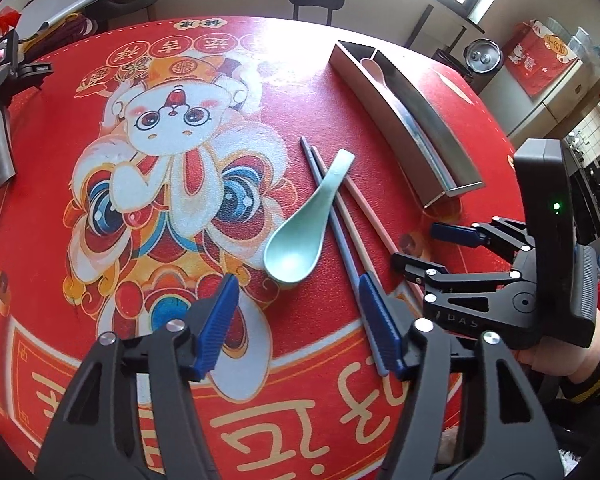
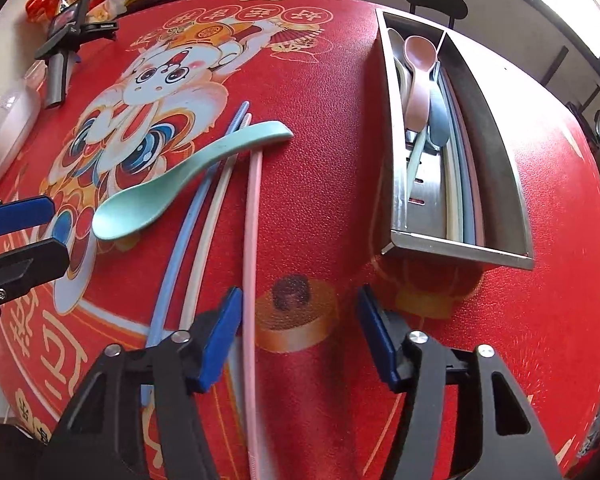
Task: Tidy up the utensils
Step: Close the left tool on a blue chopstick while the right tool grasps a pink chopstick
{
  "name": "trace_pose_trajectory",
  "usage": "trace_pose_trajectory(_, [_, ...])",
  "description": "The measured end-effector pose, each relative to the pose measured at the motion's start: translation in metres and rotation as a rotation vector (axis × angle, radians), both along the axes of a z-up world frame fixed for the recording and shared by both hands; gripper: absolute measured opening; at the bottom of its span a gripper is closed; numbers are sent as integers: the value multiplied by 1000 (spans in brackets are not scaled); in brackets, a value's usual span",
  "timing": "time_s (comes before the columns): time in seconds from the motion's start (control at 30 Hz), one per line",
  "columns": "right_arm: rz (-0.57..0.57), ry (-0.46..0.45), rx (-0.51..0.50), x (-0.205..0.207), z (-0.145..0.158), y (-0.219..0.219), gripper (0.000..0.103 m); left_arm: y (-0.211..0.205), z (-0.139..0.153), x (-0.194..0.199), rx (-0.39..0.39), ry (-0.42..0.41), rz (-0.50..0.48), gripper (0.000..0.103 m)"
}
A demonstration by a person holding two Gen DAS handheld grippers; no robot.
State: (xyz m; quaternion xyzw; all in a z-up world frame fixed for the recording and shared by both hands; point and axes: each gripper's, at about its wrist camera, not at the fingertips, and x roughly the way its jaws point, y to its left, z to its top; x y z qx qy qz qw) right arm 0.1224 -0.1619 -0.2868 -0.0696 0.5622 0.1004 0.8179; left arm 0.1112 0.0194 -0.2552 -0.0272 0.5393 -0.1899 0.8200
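Red printed tablecloth (image 2: 320, 160) under everything. Steel tray (image 2: 460, 240) at right w/ spoons, chopsticks inside. Mint spoon (image 2: 172, 184) lies across loose chopsticks (image 2: 204, 216) mid-table. Left gripper (image 1: 300, 320) & right gripper (image 2: 300, 332): both half-open, prob. gripping nothing; pink chopstick (image 2: 252, 240) beside right's left pad.

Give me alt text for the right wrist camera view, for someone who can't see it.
A mint green spoon lies across blue, cream and pink chopsticks on a red festive tablecloth. The open right gripper hovers in the foreground, holding nothing. To the right, a steel utensil tray already holds a pink spoon and other utensils.
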Motion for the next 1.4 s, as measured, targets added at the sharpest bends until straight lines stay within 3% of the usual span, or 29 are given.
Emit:
trace_pose_trajectory(0.03, [9,-3,2,0,1,2,41,-1,0,1,-21,7,-13,49])
trace_pose_trajectory(0.1, [23,1,1,-1,3,5,15,-5,1,2,-61,26,-39,37])
trace_pose_trajectory(0.17, [31,14,15,-3,3,4,7,-11,2,2,-95,33,-74,30])
trace_pose_trajectory(0.47, [1,23,82,-10,2,-9,7,-45,-20,12,-52,93,-161,22])
trace_pose_trajectory(0.9, [3,6,81,-12,1,-10,7,-51,-46,40,29,126,-115,19])
trace_pose_trajectory(1.4, [-3,-1,97,-13,1,-11,7,-72,-50,53,93,67,-144,19])
